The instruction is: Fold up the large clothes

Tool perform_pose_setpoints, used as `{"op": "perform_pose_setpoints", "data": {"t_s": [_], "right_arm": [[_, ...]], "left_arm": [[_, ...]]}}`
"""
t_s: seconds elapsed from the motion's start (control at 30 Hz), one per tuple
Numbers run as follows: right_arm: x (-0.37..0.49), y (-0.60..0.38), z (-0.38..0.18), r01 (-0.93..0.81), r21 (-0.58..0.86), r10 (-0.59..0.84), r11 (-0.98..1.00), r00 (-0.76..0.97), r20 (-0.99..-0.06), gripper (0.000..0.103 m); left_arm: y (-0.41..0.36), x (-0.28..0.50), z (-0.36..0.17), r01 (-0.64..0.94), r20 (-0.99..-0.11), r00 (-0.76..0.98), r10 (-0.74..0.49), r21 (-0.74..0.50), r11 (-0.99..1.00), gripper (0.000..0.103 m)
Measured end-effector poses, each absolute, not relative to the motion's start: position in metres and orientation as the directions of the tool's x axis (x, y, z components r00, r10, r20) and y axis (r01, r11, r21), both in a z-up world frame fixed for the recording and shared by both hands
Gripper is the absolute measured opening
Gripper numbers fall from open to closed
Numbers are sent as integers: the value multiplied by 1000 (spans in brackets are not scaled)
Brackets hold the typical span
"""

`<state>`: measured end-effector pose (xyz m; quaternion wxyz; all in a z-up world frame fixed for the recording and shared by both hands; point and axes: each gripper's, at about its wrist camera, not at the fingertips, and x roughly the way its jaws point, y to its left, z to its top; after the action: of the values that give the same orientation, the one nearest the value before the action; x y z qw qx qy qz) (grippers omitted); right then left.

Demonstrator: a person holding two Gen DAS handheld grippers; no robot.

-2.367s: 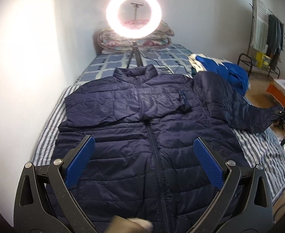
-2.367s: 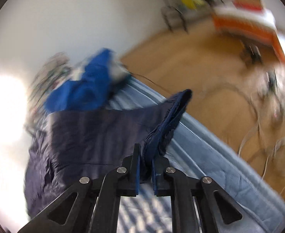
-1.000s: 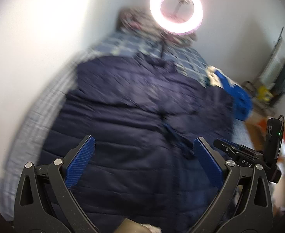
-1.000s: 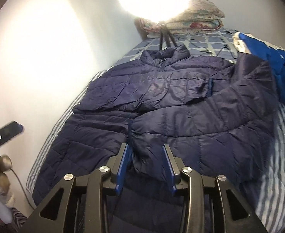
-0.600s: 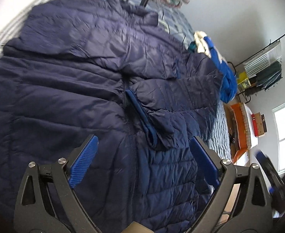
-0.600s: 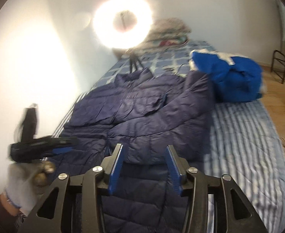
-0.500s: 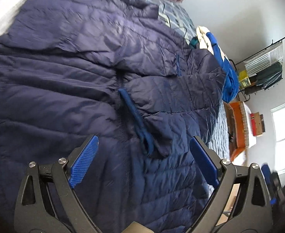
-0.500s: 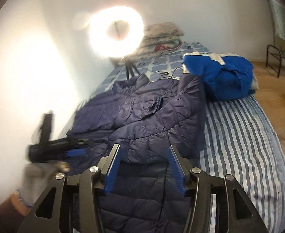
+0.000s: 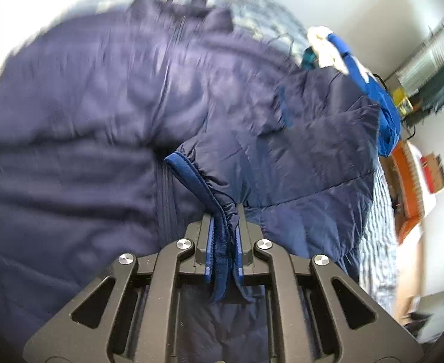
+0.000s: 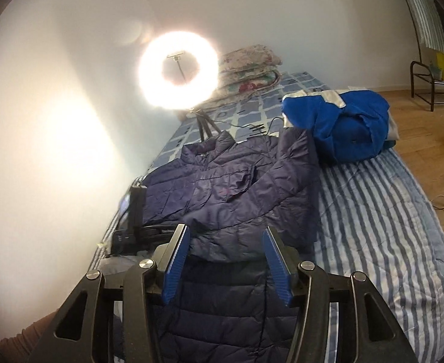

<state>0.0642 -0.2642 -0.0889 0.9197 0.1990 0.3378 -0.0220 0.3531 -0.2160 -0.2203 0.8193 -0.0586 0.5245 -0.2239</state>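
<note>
A navy quilted jacket (image 10: pixel 231 199) lies front up on the striped bed (image 10: pixel 379 211), both sleeves folded across its chest. In the left wrist view the jacket (image 9: pixel 100 115) fills the frame, blurred. My left gripper (image 9: pixel 224 227) is shut on the blue-edged sleeve cuff (image 9: pixel 197 178) of the sleeve folded in from the right. My right gripper (image 10: pixel 225 257) is open and empty, held above the jacket's lower part. The left gripper's body (image 10: pixel 134 220) shows at the jacket's left side in the right wrist view.
A lit ring light on a tripod (image 10: pixel 178 69) stands at the bed's head, before folded quilts (image 10: pixel 249 69). A blue bundle of clothing (image 10: pixel 340 124) lies on the bed right of the jacket. White wall runs along the left. Wood floor and a rack (image 10: pixel 433 81) are at the right.
My left gripper has come down on the folded sleeve's cuff and closed on it. My right gripper has opened wider and drawn back from the jacket.
</note>
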Motion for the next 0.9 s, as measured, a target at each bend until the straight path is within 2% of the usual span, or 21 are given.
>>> {"op": "perform_pose_setpoints", "data": {"t_s": [0.13, 0.23, 0.27, 0.37, 0.43, 0.9], "right_arm": [[62, -272, -94, 205, 358, 82, 911, 760, -645, 54], [63, -275, -97, 219, 374, 90, 901, 749, -656, 54], [64, -276, -98, 214, 389, 105, 896, 749, -654, 54], [66, -274, -99, 223, 369, 86, 902, 746, -660, 54], [68, -272, -99, 222, 360, 82, 906, 744, -663, 54], [78, -263, -108, 208, 357, 100, 911, 727, -679, 54]], "left_arm": [[-211, 361, -191, 378, -819, 422, -388, -230, 897, 8], [-202, 358, -165, 424, -775, 389, -497, -328, 844, 7], [-203, 350, -152, 468, -759, 400, -514, -313, 827, 7], [-212, 333, -128, 548, -731, 493, -472, -160, 821, 7], [-209, 337, -124, 556, -723, 527, -447, -104, 825, 7], [-114, 467, -204, 263, -807, 547, -222, -86, 961, 7]]}}
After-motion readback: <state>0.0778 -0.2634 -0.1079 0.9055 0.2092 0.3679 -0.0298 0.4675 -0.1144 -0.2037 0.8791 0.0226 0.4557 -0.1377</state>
